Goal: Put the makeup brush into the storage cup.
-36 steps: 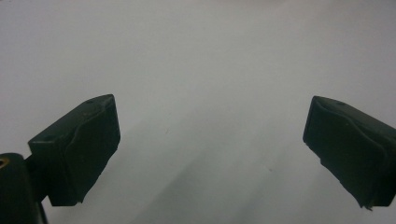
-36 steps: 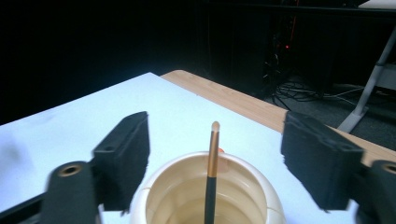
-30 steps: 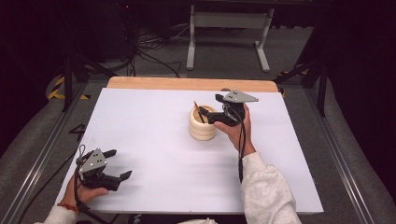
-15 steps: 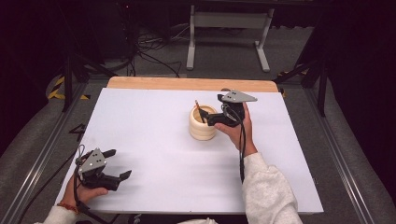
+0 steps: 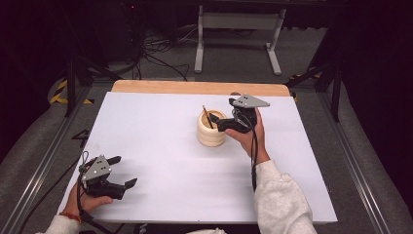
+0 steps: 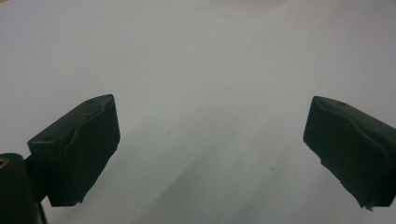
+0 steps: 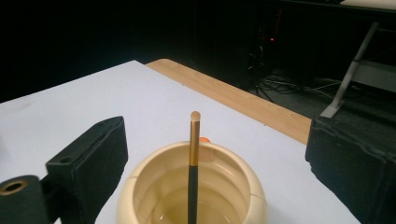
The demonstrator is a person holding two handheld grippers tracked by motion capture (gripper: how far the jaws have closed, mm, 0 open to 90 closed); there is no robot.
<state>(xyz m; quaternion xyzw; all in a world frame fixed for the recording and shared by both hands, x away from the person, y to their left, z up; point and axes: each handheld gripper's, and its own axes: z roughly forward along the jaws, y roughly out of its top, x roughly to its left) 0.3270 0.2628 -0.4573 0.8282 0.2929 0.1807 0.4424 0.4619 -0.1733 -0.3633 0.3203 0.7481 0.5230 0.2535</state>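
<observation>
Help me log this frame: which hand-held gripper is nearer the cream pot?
Right. The right hand-held gripper is at the cream pot, jaws open beside its rim; the left hand-held gripper sits far off near the table's front-left corner.

Table (image 5: 160, 141) lit bright and even from above, surroundings nearly black. Soft shadows only, no glare. Left gripper view is dim, grey and slightly soft.

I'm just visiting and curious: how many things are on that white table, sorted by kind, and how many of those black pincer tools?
Cups: 1, a cream cup
Sticks: 1, a stick standing in the cup
Grippers: 2, the left gripper and the right gripper, both open
Total: 4
</observation>
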